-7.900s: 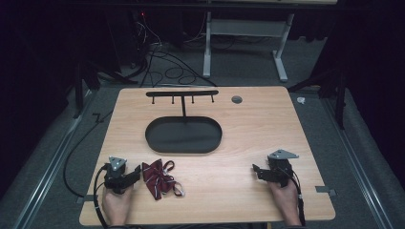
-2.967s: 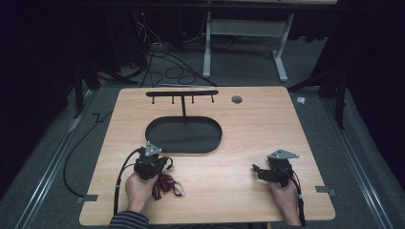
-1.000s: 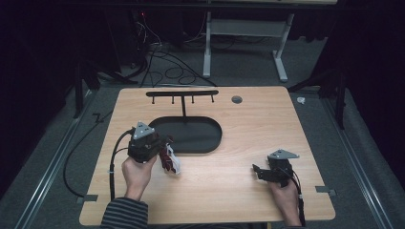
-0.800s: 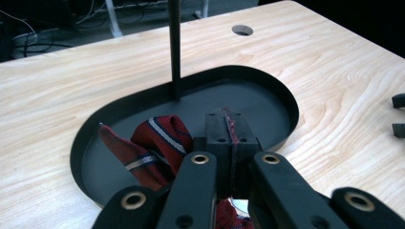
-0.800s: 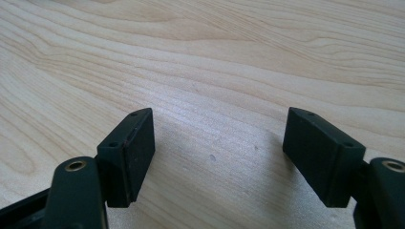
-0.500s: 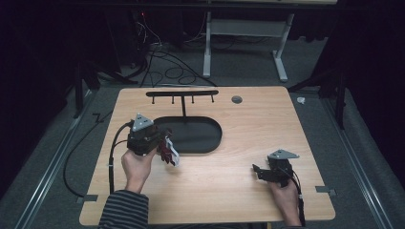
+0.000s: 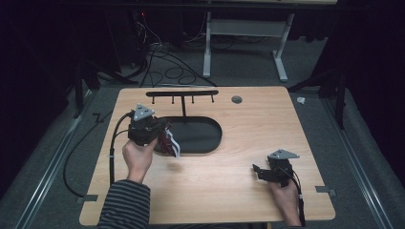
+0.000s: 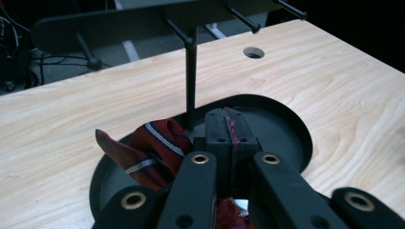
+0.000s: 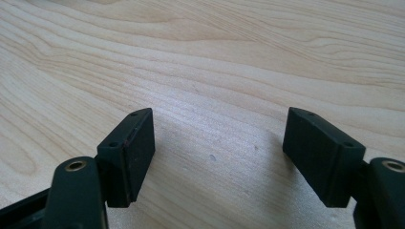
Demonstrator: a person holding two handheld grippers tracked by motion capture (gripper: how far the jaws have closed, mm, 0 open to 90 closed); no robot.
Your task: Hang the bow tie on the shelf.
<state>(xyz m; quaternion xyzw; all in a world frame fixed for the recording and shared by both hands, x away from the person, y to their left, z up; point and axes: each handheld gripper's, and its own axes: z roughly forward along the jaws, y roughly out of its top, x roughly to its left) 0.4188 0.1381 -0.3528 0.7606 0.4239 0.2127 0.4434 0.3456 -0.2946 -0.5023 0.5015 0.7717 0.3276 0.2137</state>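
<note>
Right gripper (image 7: 258,172) rests on the table (image 7: 248,119) near the front edge, jaws wide apart with nothing between them. Left gripper (image 7: 162,136) is clamped on the red striped tie (image 7: 168,143), held over the left end of the black oval stand base (image 7: 200,136). Tie hangs bunched below the jaws; long axis can't be told. T-bar hook rack (image 7: 181,94) stands beyond.

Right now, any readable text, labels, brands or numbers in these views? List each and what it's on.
None: no words, numbers, brand marks or signs can be read in any view.
Striped red cloth in the left claw: stripes, no lettering.
White tag-like bit on the cloth: too small to read.
Black rack, black tray, table: bare, unmarked.
</note>
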